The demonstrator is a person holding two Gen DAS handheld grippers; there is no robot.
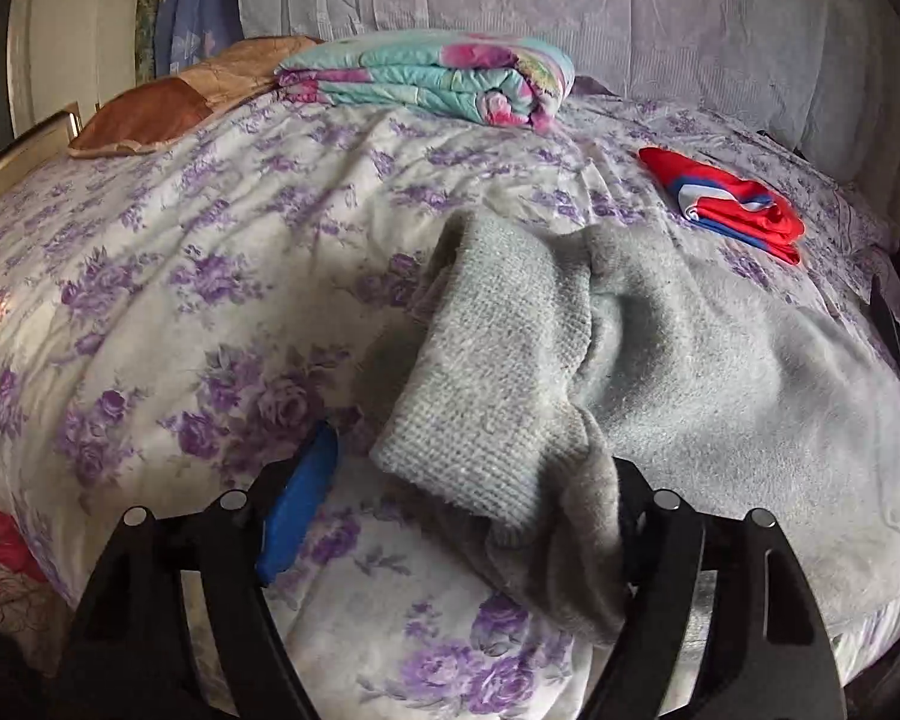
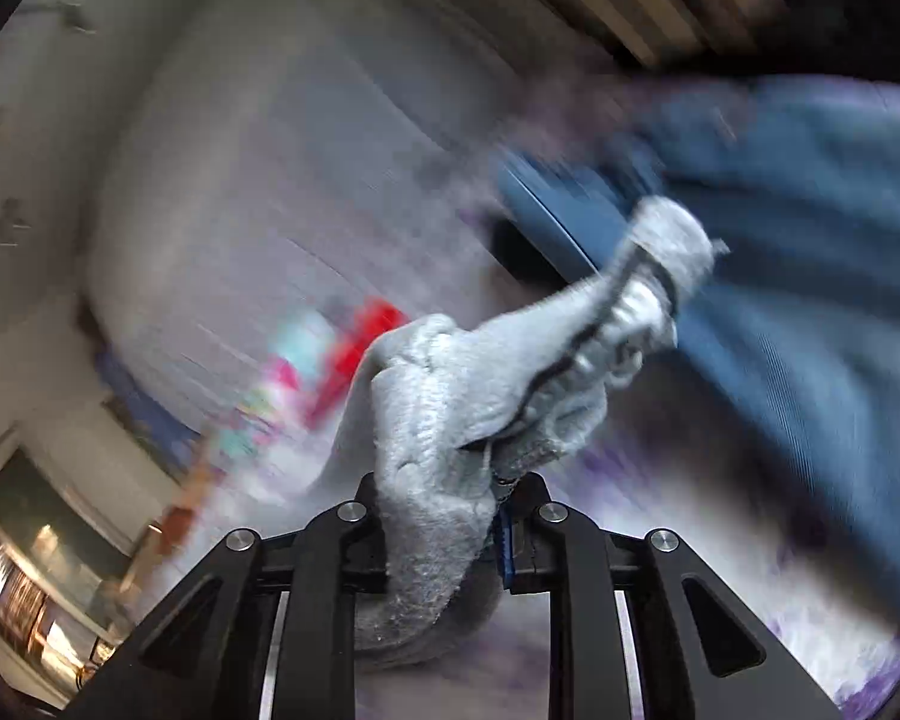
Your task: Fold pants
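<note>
The grey fleece pants (image 1: 660,324) lie spread on the bed, ribbed cuff toward me. My left gripper (image 1: 462,498) is open: its blue-padded left finger (image 1: 297,510) stands clear of the cloth, and the cuff drapes over the right finger, hiding its pad. In the right wrist view, my right gripper (image 2: 450,516) is shut on a bunched part of the grey pants (image 2: 450,396) with a dark drawstring, lifted above the bed. That view is motion-blurred.
The bed has a purple-flowered sheet (image 1: 210,252). A folded turquoise-and-pink quilt (image 1: 444,78) and a brown cushion (image 1: 168,108) lie at the far side. A folded red, white and blue garment (image 1: 726,204) lies at the right. A person's blue-clad body (image 2: 810,276) is close on the right.
</note>
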